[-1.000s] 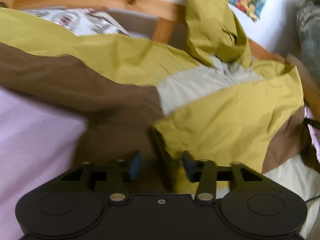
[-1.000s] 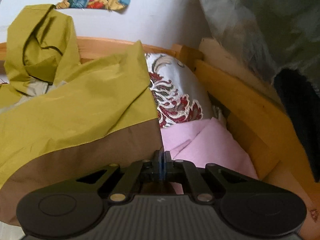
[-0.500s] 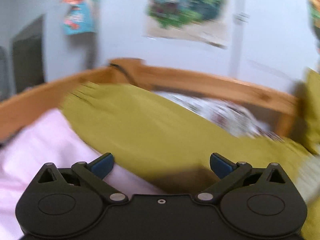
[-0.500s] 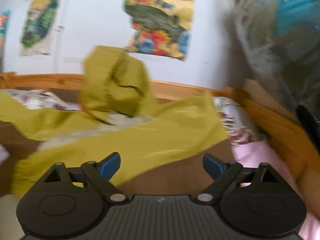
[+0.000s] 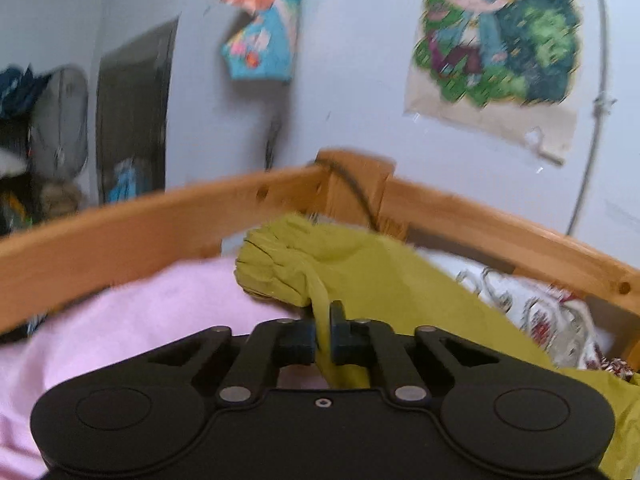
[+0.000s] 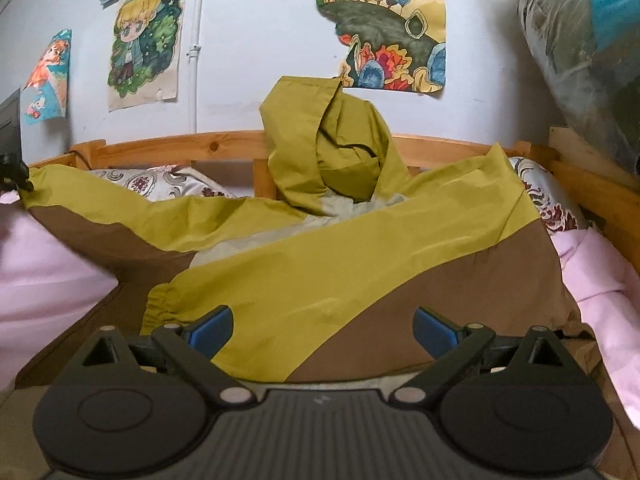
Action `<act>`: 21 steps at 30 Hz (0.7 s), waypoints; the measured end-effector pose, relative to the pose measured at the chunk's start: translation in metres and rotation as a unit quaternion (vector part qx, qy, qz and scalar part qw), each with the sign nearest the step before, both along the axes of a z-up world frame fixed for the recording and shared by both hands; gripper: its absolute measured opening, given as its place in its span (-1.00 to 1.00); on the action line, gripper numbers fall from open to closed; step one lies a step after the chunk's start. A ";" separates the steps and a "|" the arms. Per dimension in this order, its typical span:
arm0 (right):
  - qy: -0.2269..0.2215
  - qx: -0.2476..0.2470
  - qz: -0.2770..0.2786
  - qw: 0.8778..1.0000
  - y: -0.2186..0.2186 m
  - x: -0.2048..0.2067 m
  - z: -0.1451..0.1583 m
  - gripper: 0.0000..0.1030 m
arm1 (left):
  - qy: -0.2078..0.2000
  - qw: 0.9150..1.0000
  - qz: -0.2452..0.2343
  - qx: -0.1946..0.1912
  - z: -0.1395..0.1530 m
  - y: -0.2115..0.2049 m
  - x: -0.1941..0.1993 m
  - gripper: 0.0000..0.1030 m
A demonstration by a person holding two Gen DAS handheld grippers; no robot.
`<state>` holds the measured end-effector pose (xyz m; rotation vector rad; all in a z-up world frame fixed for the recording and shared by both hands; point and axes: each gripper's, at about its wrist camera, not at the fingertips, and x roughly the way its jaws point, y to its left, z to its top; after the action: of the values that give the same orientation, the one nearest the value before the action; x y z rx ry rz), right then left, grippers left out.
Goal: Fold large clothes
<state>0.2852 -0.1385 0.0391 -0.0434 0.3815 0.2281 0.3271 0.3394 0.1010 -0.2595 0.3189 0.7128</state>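
Observation:
A large hooded jacket (image 6: 360,248) in olive yellow, brown and pale grey lies spread on the bed, its hood (image 6: 320,148) propped against the headboard. My left gripper (image 5: 323,320) is shut on a pinch of yellow fabric at the gathered cuff (image 5: 272,268) of the left sleeve, near the bed's left corner. The sleeve stretches from there towards the body. My right gripper (image 6: 322,330) hovers open just above the jacket's front, where the other sleeve is folded across. Nothing sits between its blue pads (image 6: 210,328).
A wooden bed frame (image 5: 120,232) rings the pink sheet (image 5: 120,320). Patterned pillows (image 6: 160,180) lie along the headboard. Posters (image 6: 384,24) hang on the white wall. A plastic-wrapped bundle (image 6: 580,60) looms at the right.
My left gripper swung left from the jacket's middle to the sleeve end, opened wide, then shut on the cuff. My right gripper let go of the brown edge, opened and swung left over the jacket.

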 end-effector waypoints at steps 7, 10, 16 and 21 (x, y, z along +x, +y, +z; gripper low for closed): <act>0.011 0.027 -0.014 0.999 -0.009 -0.002 -0.003 0.93 | -0.100 0.968 -0.142 0.180 0.049 -0.096 -0.017 -0.99; 0.010 0.037 -0.023 0.999 -0.014 -0.001 -0.001 0.92 | -0.136 0.939 -0.249 0.194 0.066 -0.151 -0.017 -0.99; -0.001 0.039 -0.043 0.998 -0.022 -0.008 0.006 0.93 | -0.171 0.883 -0.406 0.165 0.057 -0.251 0.003 -0.99; -0.007 0.021 -0.067 0.997 -0.038 -0.017 0.014 0.93 | -0.173 0.856 -0.469 0.127 0.010 -0.325 0.025 -0.99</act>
<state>0.2678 -0.1762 0.0528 0.0231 0.3646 0.1028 0.3517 0.0139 0.1113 0.0420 -0.0216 -0.2724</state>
